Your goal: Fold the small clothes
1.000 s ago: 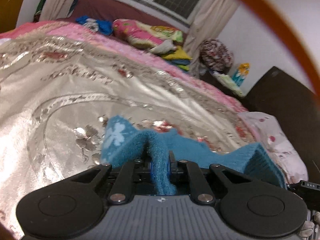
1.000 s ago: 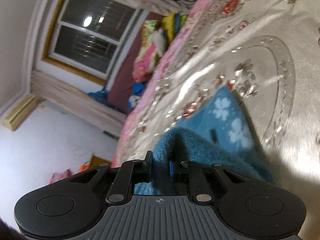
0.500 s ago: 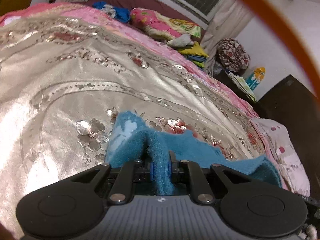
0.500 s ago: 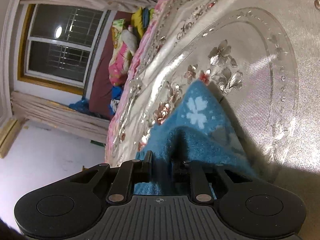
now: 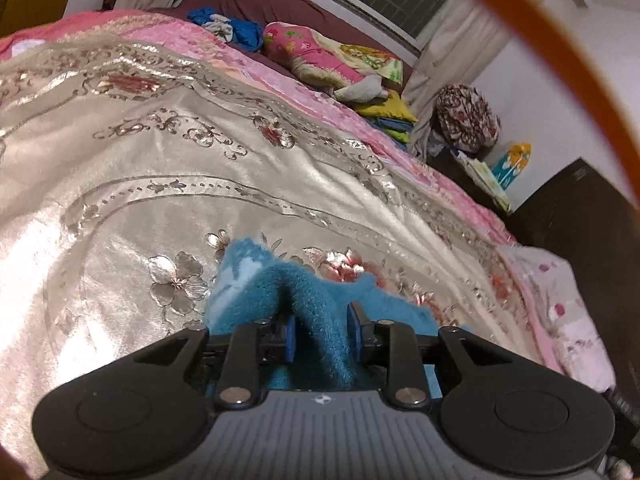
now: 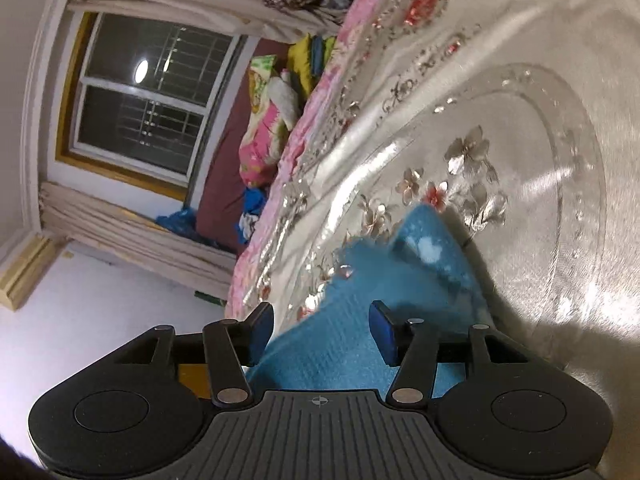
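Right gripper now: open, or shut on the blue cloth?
Open. The right gripper has its blue pads wide apart, with the blue cloth lying unpinched between them.

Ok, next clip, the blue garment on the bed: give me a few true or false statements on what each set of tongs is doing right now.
1. The right tongs are clamped shut on the blue garment. False: their jaws stand wide apart, with the cloth lying loose between them.
2. The left tongs have a fold of the blue garment between their pads. True.
3. The garment rests on a silvery floral bedspread. True.
4. The garment is plain blue, with no pattern. False: pale flower shapes show near one corner.
5. The window shows bright daylight. False: the panes look dark, with lamp reflections.
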`<state>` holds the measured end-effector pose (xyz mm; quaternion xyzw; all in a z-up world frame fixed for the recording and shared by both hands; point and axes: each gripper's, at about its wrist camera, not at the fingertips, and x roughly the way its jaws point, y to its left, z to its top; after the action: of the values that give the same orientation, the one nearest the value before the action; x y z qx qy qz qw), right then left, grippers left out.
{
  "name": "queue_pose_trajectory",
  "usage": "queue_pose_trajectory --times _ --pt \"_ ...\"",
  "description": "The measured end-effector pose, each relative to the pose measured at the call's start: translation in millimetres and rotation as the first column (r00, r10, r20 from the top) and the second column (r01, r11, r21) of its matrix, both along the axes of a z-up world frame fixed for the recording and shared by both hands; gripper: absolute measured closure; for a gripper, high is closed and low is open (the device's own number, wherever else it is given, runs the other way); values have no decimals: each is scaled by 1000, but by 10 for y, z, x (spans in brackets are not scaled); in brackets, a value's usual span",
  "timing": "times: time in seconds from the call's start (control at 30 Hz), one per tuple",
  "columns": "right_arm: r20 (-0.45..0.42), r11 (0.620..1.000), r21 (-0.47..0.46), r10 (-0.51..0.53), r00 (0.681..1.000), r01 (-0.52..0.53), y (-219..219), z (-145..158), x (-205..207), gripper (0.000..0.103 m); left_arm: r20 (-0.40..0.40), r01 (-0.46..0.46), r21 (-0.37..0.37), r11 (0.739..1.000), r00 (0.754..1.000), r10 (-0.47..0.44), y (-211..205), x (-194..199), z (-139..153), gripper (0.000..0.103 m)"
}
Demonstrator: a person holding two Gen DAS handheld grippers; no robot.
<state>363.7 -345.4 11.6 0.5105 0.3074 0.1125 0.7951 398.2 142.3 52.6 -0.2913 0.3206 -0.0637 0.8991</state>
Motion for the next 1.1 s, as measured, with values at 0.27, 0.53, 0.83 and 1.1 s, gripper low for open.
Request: queue_pose_trajectory --times 0.27,0.53,0.83,1.1 --pt "25 964 -262 56 998 -48 182 200 -19 49 -52 -49 -98 994 998 44 165 134 -23 64" --pt "38 907 -416 93 995 -69 331 315 -48 50 54 -59 173 983 997 50 0 69 281 45" --pt "-1 774 -624 134 991 -106 535 329 -32 50 5 100 460 882 993 -116 -422 -278 11 40" --pt "-130 645 -750 72 989 -146 639 131 127 95 -44 81 549 832 997 -68 -431 -396 -146 40"
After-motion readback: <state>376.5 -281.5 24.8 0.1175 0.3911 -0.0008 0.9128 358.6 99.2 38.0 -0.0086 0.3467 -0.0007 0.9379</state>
